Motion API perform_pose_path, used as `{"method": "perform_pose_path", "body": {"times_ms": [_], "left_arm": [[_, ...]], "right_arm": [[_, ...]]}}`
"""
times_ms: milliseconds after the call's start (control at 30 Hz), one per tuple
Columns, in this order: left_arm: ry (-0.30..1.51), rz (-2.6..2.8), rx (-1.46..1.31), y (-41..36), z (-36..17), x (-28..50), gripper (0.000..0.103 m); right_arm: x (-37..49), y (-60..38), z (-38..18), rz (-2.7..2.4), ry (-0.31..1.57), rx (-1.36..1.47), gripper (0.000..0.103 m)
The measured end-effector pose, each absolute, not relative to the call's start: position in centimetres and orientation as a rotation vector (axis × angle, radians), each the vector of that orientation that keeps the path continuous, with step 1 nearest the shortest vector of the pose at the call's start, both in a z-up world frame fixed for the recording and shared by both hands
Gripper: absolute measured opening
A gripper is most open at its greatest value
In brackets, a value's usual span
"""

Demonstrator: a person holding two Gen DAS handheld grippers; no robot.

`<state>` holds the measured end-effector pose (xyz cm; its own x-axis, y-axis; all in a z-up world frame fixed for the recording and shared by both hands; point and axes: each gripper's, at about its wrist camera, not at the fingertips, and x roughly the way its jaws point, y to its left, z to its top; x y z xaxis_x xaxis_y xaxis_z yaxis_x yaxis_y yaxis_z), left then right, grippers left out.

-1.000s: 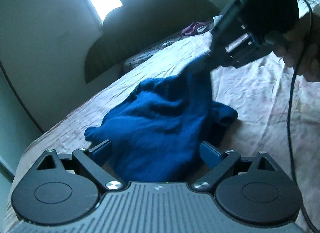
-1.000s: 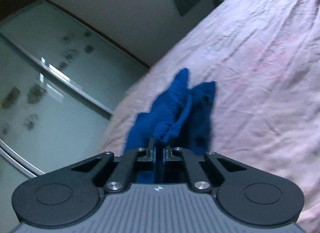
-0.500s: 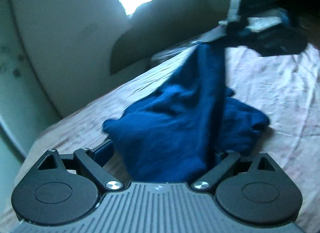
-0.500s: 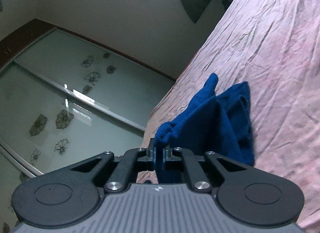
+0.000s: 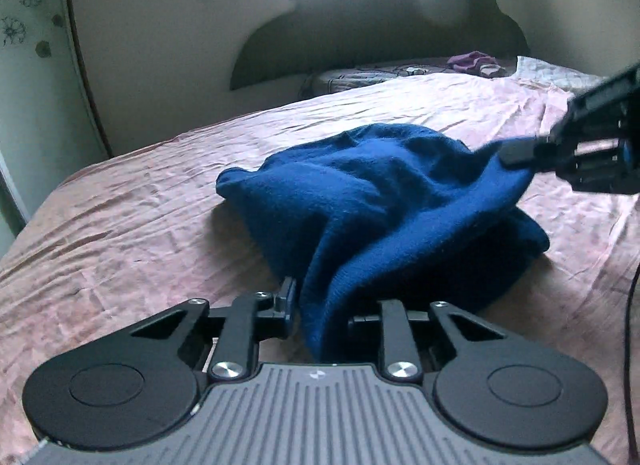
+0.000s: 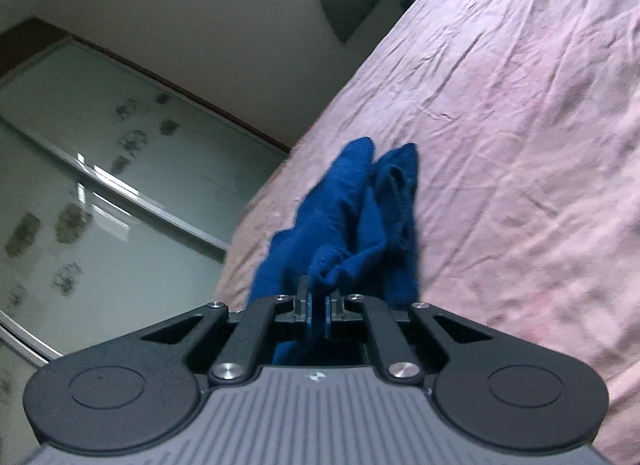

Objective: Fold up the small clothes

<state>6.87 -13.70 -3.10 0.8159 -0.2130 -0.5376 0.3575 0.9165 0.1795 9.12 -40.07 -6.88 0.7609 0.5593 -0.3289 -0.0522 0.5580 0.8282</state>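
Right hand-held gripper [image 6: 318,307]: jaws closed on a bunched edge of the blue garment [image 5: 392,201]. Left hand-held gripper [image 5: 320,305]: jaws partly closed, pinching the garment's near fold. The garment lies on the pink bed [image 5: 120,225].

Two low, close views, shared garment [image 5: 384,201]

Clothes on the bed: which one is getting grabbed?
The blue cloth, pinched by the left hand-held gripper and the right hand-held gripper. The purple cloth lies untouched, far off by the headboard.
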Motion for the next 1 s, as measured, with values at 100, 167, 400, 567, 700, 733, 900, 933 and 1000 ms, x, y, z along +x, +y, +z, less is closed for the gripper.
{"method": "perform_pose_path", "body": {"times_ms": [100,167,400,567,700,733,900,933,1000], "left_arm": [[0.549,-0.313,0.253,-13.2,-3.1,6.9,0.023],[0.556,-0.314,0.239,-13.0,-3.0,6.7,0.022],[0.587,-0.312,0.197,-12.0,-3.3,6.4,0.022],[0.591,-0.306,0.207,-12.2,-3.5,6.3,0.023],[0.589,-0.303,0.229,-12.6,-3.5,6.4,0.029],[0.586,-0.304,0.238,-12.8,-3.5,6.4,0.032],[0.542,-0.299,0.317,-14.2,-3.4,6.4,0.044],[0.527,-0.303,0.339,-14.6,-3.3,6.4,0.046],[0.483,-0.315,0.389,-15.5,-3.3,6.1,0.050]], "right_arm": [[8.7,-39.9,-6.9,0.365,0.630,0.863,0.006],[8.4,-39.6,-6.8,0.346,0.635,0.819,0.006],[8.1,-39.2,-7.4,0.327,0.665,0.803,0.006],[8.0,-39.3,-7.9,0.318,0.683,0.813,0.006],[7.9,-39.5,-8.3,0.317,0.691,0.824,0.006],[8.0,-39.5,-8.4,0.316,0.692,0.829,0.006],[8.0,-39.5,-8.5,0.314,0.691,0.837,0.006],[8.0,-39.5,-8.4,0.314,0.690,0.837,0.006],[8.0,-39.4,-8.3,0.315,0.687,0.838,0.006]]}}
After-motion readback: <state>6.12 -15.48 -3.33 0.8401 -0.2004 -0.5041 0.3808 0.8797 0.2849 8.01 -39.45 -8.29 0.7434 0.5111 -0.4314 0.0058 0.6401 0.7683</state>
